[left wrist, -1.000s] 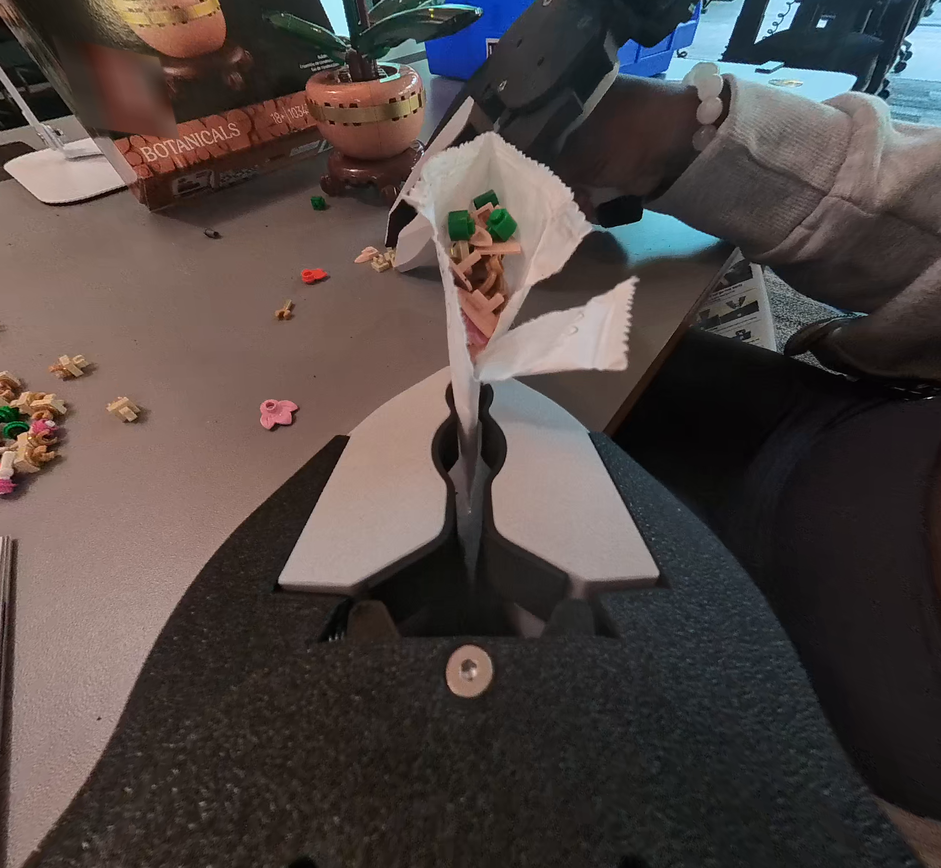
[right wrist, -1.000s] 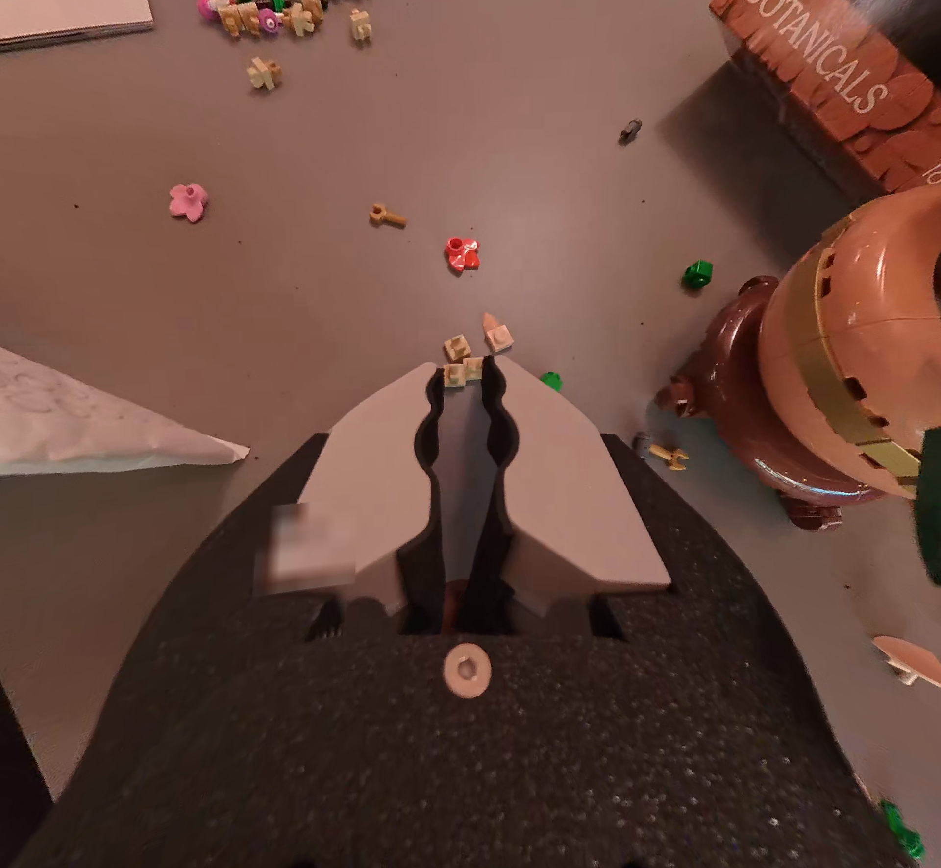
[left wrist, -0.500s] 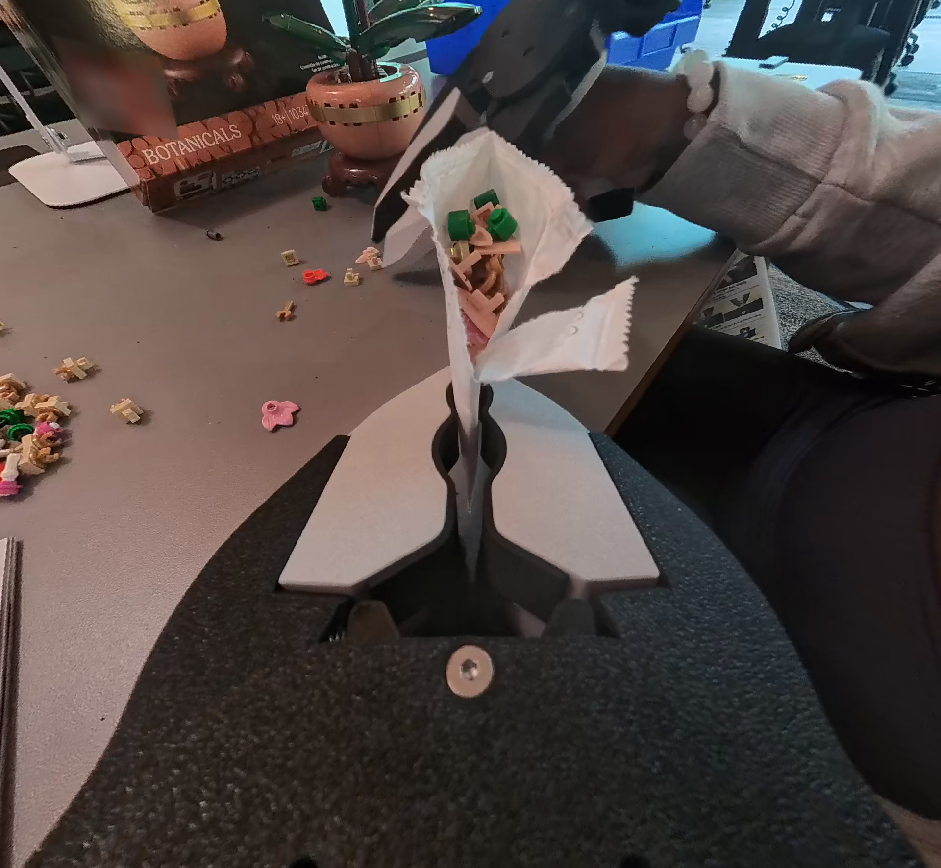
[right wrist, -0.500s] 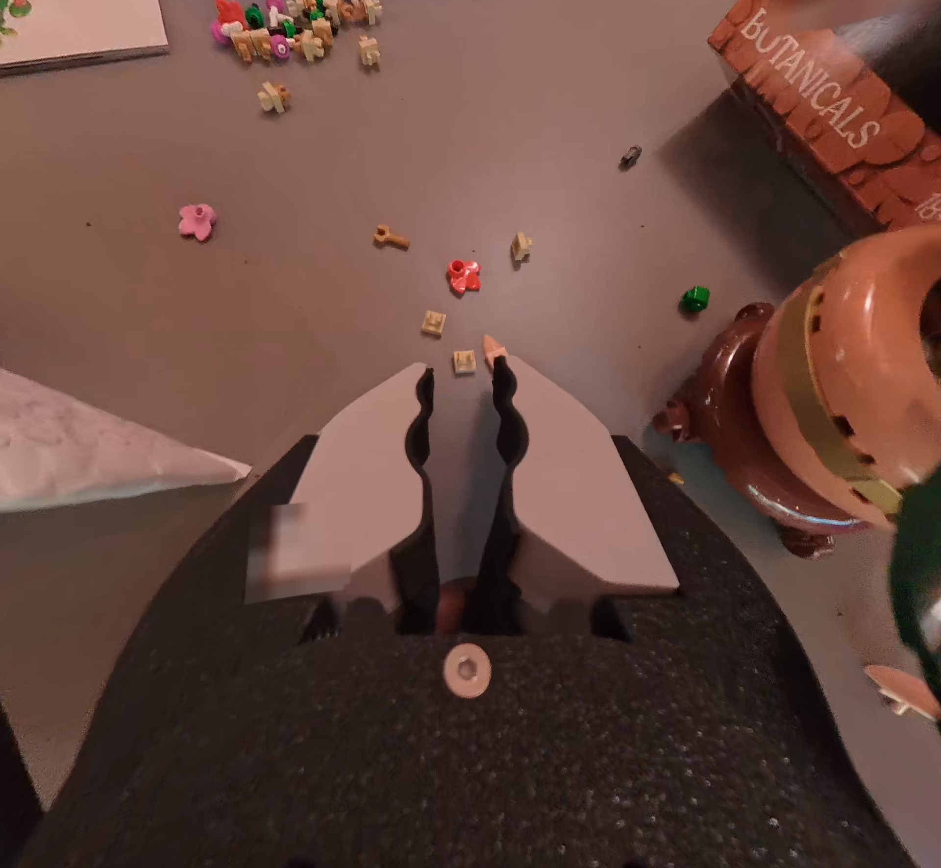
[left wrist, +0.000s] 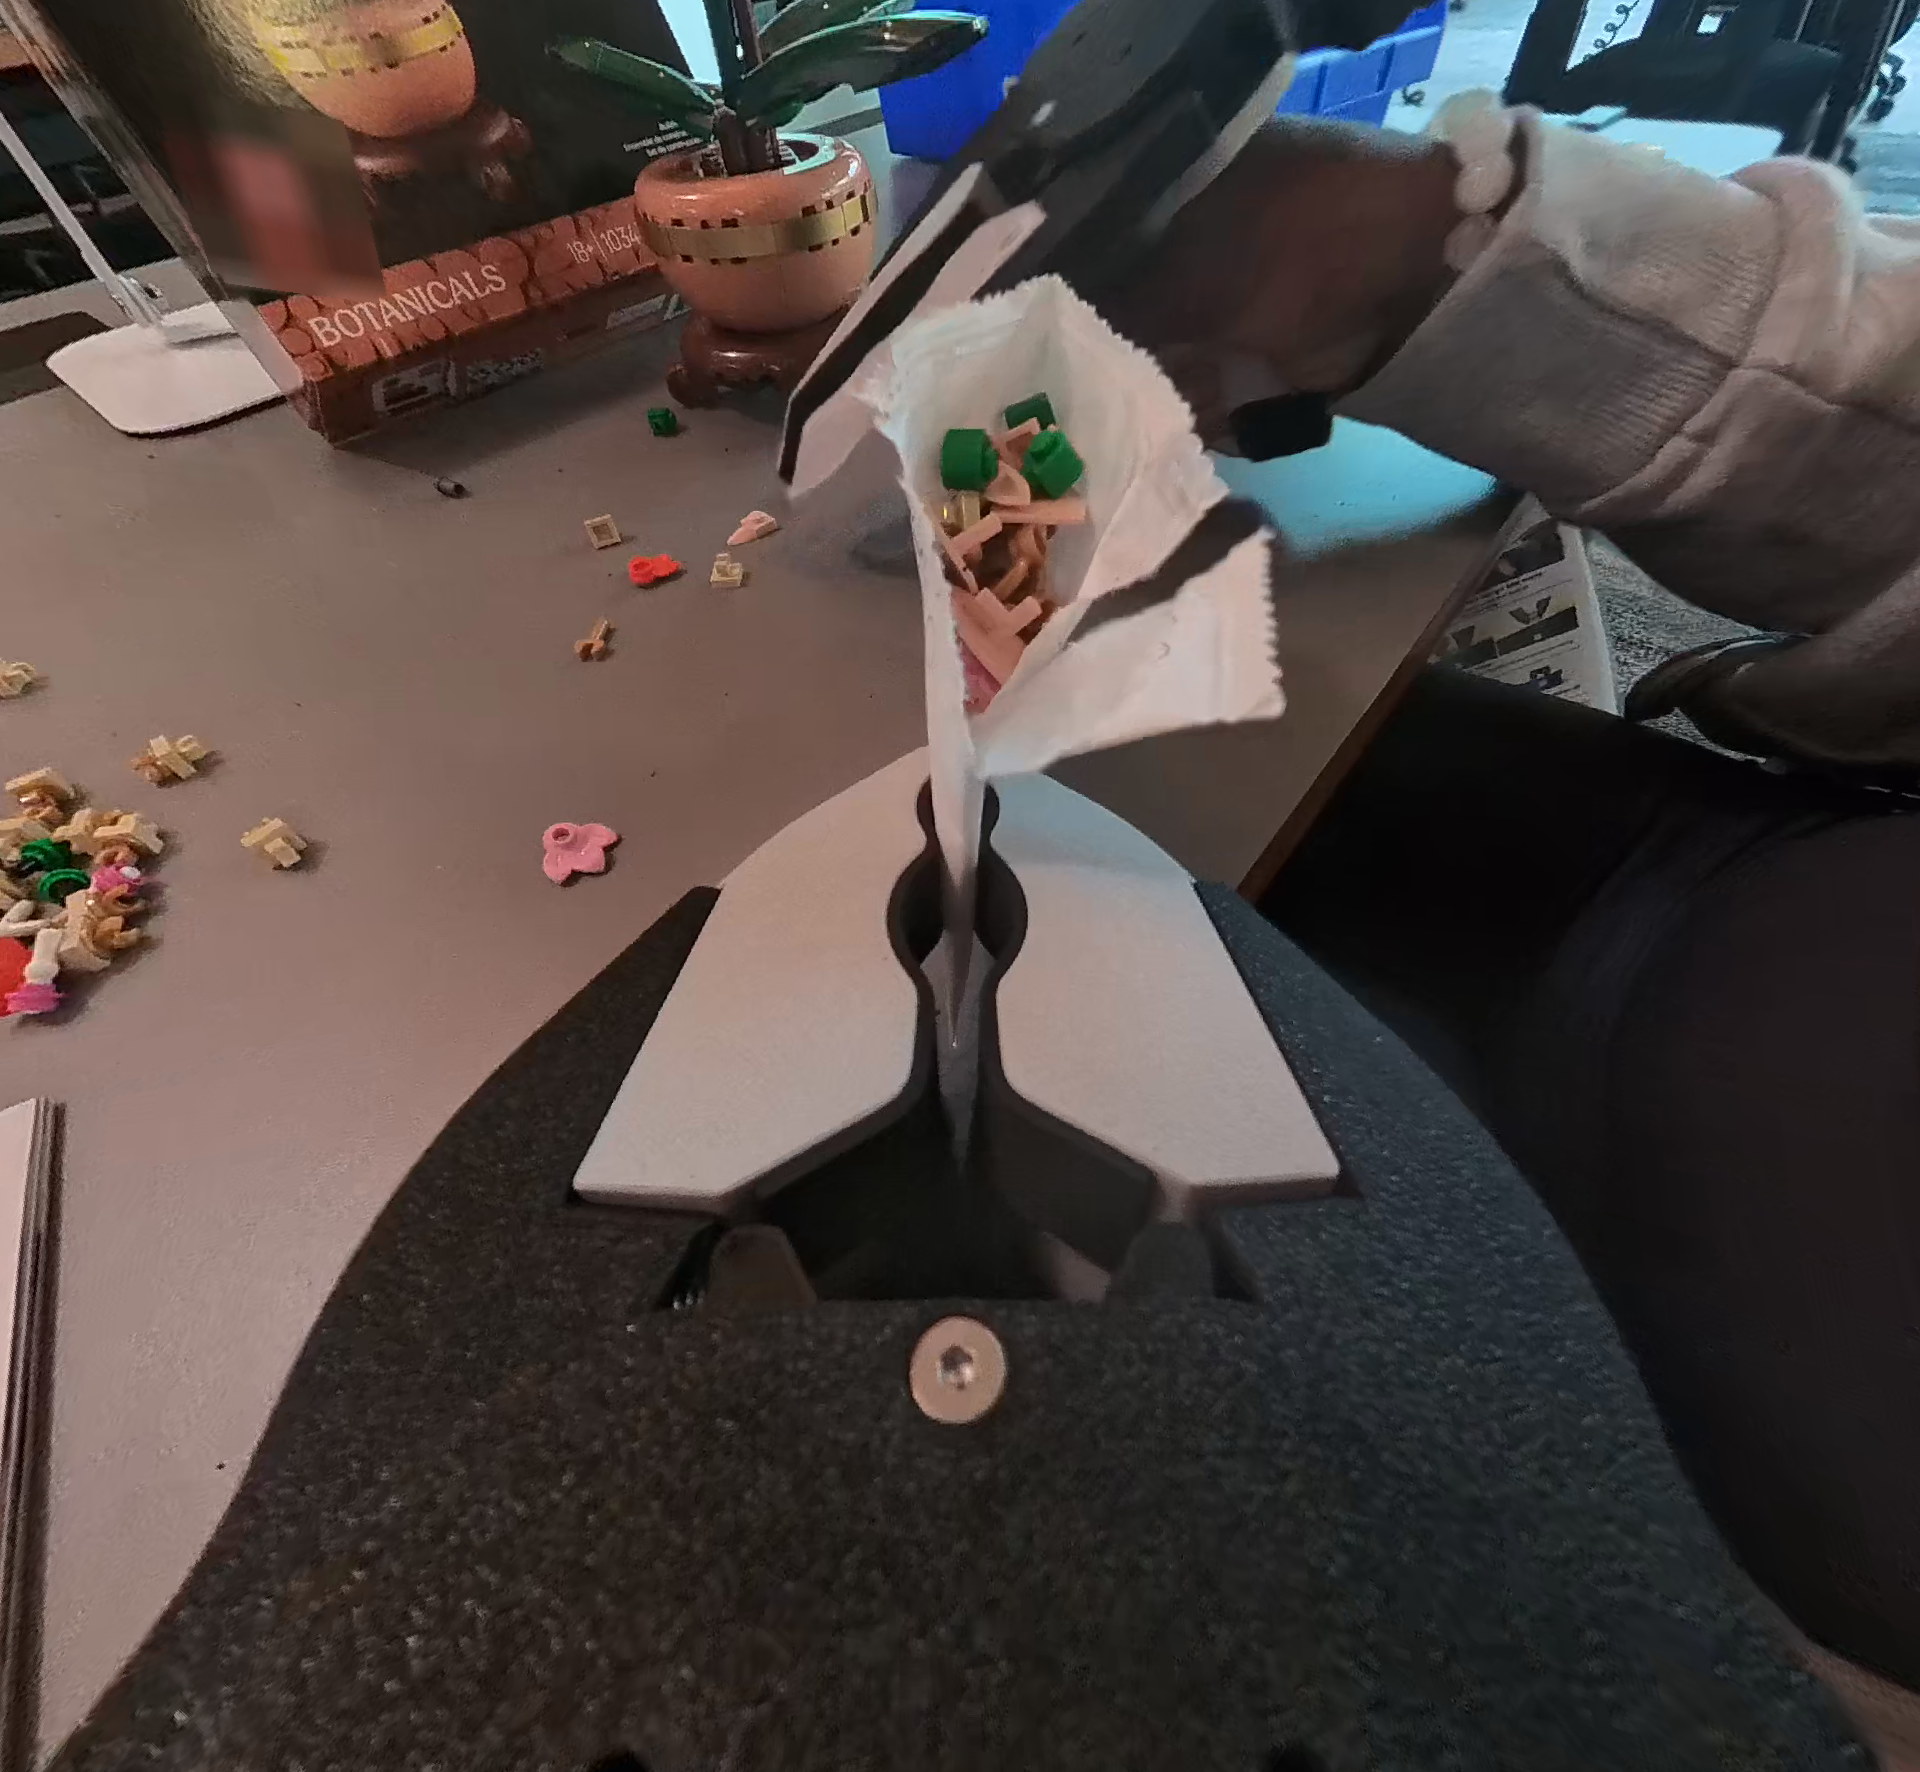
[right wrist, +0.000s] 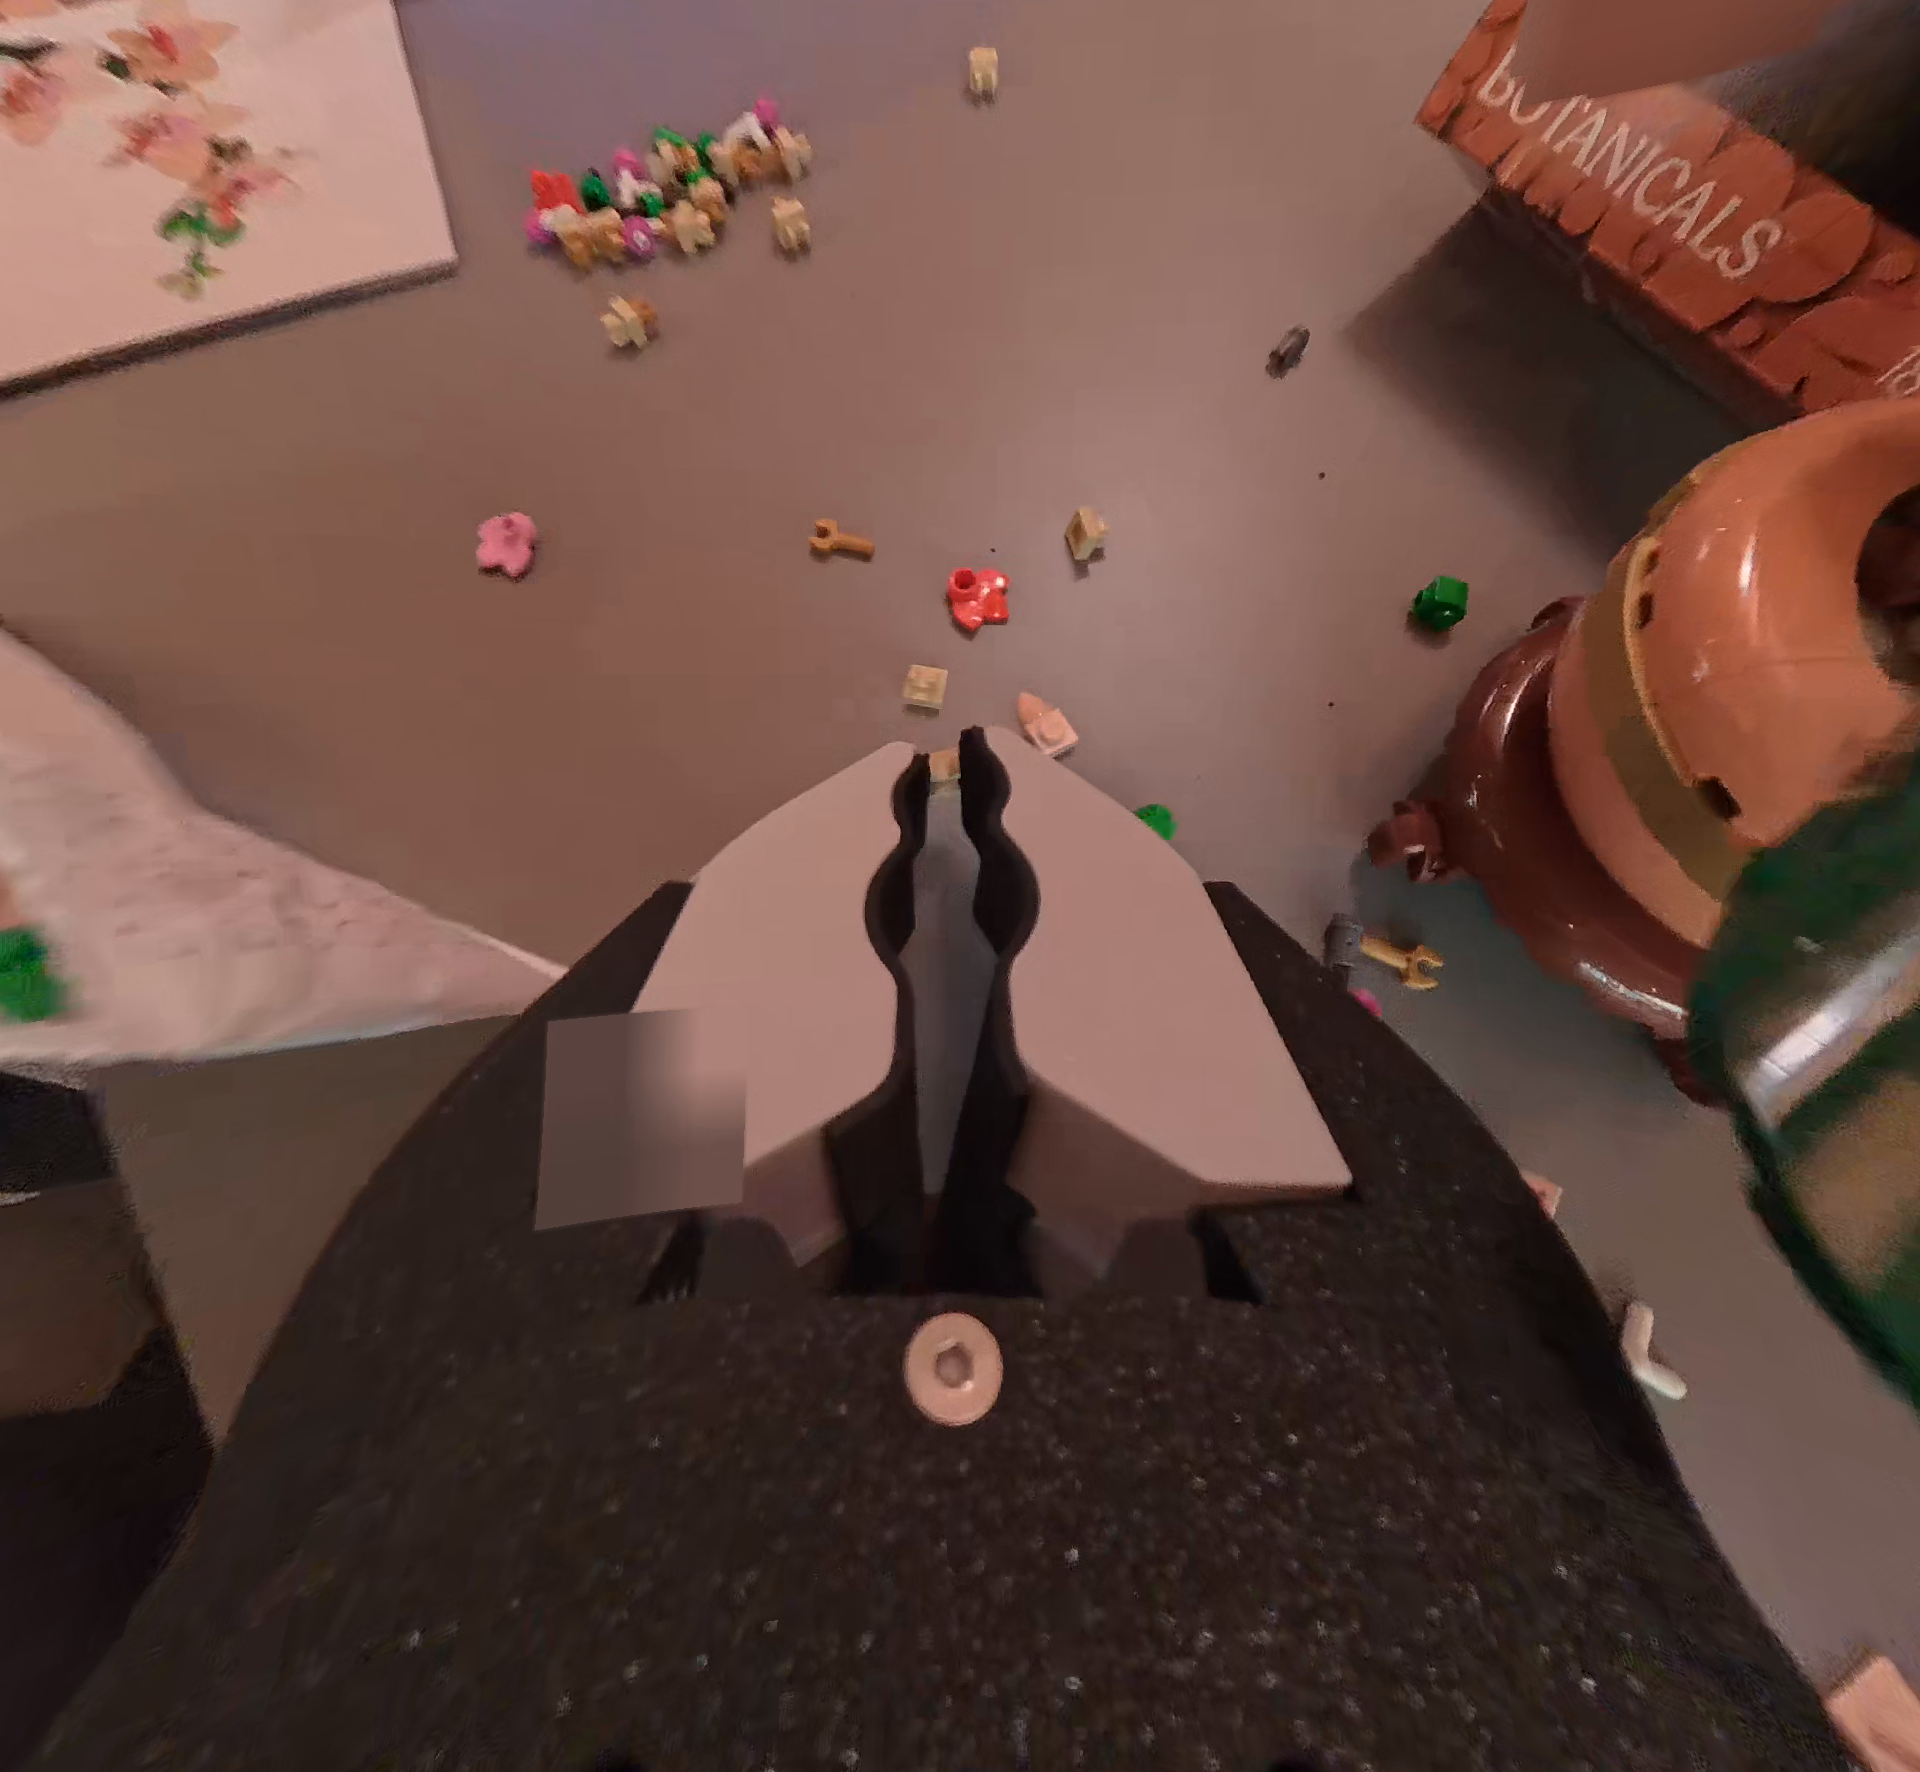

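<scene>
My left gripper (left wrist: 961, 808) is shut on the lower corner of a torn white paper bag (left wrist: 1143, 662) and holds it upright above the table. The open bag holds small green, tan and pink pieces (left wrist: 1003, 517). My right gripper (right wrist: 943, 751) has its jaws drawn almost together, with a small tan piece (right wrist: 943, 768) between the tips. In the left wrist view the right gripper (left wrist: 805, 460) hangs tip-down above the table, right beside the bag's upper left edge. The bag shows blurred at the left of the right wrist view (right wrist: 208, 933).
A brick-built orchid pot (left wrist: 758, 236) and its box (left wrist: 457, 288) stand at the back. Loose pieces lie under the right gripper, a red one (right wrist: 977, 598) among them. A pile of pieces (right wrist: 665, 195) and a booklet (right wrist: 187, 122) lie further left. The table edge (left wrist: 1351, 756) runs on the right. The left gripper's tips are roughly 12 centimeters from the right gripper's.
The right gripper opened, then narrowed on a tan piece and rose off the table toward the bag. Nearby small pieces scattered. The left gripper kept holding the bag still.
</scene>
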Demonstrator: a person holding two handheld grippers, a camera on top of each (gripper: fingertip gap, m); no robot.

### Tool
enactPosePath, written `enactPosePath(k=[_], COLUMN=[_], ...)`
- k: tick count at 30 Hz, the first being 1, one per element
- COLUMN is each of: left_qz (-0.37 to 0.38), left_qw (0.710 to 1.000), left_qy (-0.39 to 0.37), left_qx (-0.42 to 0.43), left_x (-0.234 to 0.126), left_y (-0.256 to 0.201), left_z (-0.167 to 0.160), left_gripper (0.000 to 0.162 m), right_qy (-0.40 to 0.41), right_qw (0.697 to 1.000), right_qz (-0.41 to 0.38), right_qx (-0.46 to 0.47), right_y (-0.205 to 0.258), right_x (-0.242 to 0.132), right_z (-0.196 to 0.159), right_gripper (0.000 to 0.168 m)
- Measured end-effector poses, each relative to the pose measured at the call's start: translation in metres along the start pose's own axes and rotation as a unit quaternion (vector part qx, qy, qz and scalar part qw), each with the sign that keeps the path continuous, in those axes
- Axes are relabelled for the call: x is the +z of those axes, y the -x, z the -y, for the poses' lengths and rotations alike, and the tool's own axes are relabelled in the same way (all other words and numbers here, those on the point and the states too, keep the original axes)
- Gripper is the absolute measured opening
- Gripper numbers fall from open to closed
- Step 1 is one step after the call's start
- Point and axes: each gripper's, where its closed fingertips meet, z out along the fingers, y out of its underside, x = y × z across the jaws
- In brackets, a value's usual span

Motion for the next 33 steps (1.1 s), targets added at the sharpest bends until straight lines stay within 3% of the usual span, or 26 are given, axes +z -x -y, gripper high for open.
enactPosePath(k=[5, 10, 14, 16, 19, 23, 26, 33], left_qz=[-0.003, -0.002, -0.004, -0.004, -0.005, -0.006, -0.007, -0.007], left_qw=[1.0, 1.0, 0.999, 0.999, 0.999, 0.999, 0.999, 0.999], left_qy=[-0.002, 0.0, 0.0, -0.001, -0.001, -0.002, -0.003, -0.004], left_qx=[-0.012, -0.021, -0.038, -0.041, -0.043, -0.044, -0.044, -0.046], left_x=[0.0, 0.0, 0.0, 0.0, 0.0, 0.0, -0.001, 0.0], left_y=[0.0, 0.0, 0.001, 0.001, 0.001, 0.002, 0.001, 0.001], left_z=[0.0, 0.0, 0.0, 0.0, 0.0, 0.0, 0.0, 0.0], left_gripper=[0.0, 0.0, 0.0, 0.0, 0.0, 0.0, 0.0, 0.0], right_qy=[-0.08, -0.155, -0.121, -0.105, -0.096, -0.095, -0.07, -0.064], right_qw=[0.996, 0.979, 0.977, 0.978, 0.977, 0.982, 0.984, 0.99], right_qz=[0.031, 0.133, 0.166, 0.165, 0.178, 0.154, 0.153, 0.121], right_qx=[-0.003, -0.021, -0.056, -0.065, -0.062, -0.062, -0.054, -0.019], right_y=[0.026, 0.074, 0.099, 0.102, 0.105, 0.095, 0.091, 0.072], right_x=[-0.039, -0.078, -0.073, -0.067, -0.066, -0.066, -0.061, -0.062], right_z=[0.025, 0.058, 0.051, 0.046, 0.043, 0.042, 0.035, 0.032], right_gripper=[0.006, 0.006, 0.007, 0.017, 0.02, 0.024, 0.043, 0.047])
